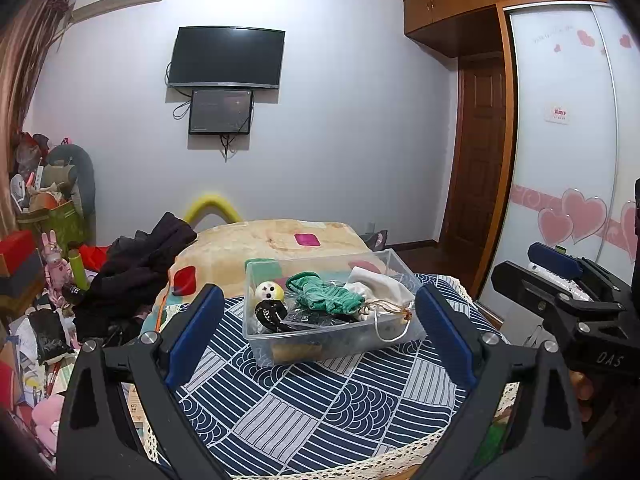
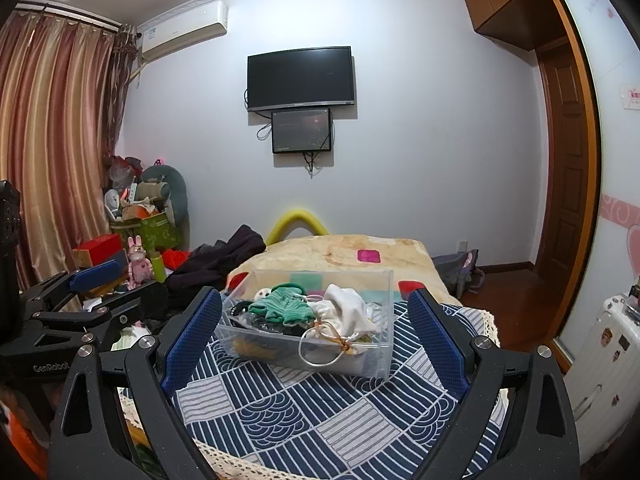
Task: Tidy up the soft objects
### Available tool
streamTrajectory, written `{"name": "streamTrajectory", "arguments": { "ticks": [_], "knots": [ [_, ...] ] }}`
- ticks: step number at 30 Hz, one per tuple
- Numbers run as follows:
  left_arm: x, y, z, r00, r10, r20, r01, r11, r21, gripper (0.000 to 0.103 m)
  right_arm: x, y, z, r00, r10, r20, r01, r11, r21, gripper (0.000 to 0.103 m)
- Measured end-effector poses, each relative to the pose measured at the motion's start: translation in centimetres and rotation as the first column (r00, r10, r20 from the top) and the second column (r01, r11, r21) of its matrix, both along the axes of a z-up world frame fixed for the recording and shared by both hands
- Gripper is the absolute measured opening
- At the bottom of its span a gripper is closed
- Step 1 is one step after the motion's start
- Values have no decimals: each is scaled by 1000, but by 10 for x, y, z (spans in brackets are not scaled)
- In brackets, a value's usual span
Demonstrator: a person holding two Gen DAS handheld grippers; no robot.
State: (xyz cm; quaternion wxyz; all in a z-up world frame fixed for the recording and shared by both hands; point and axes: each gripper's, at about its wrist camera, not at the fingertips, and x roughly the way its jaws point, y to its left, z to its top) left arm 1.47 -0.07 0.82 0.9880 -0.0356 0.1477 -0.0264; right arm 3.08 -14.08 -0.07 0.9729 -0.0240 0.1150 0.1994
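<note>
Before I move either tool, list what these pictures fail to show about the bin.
- Clear bin bottom layer: both views, buried under the green cloth and white pouch; a brownish shape shows only dimly through the wall.
- Black item beside the small doll head: left view, too small to identify; mostly hidden in the right view.
- Patterned cloth, near edge: cut off by the frame.

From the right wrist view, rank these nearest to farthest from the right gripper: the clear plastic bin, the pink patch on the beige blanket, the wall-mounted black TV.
1. Clear plastic bin, just ahead of the right gripper on the blue patterned cloth.
2. Pink patch, behind the bin on the beige blanket.
3. Black TV, on the far wall.
</note>
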Motion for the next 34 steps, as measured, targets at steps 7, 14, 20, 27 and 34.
{"name": "streamTrajectory", "arguments": {
  "ticks": [7, 14, 20, 27, 34],
  "knots": [
    [-1, -1, 0, 1000, -8, 3, 8, 1000, -3, 97, -1, 1, 1, 1000, 4, 0, -4, 1000, -3, 93],
    [0, -2, 0, 1000, -3, 3, 3, 1000, -5, 97, -1, 0, 1, 1000, 4, 0, -4, 1000, 0, 93],
    [0, -2, 0, 1000, -2, 6, 2, 1000, -7, 97, 0, 0, 1, 1000, 3, -2, -3, 1000, 4, 93],
    [0, 0, -1, 1000, -7, 0, 7, 1000, -17, 97, 0, 0, 1, 1000, 3, -2, -3, 1000, 3, 93],
    [-1, 1, -1, 1000, -8, -2, 8, 1000, -23, 97, 0, 0, 1, 1000, 3, -5, -3, 1000, 2, 93]
  ]
}}
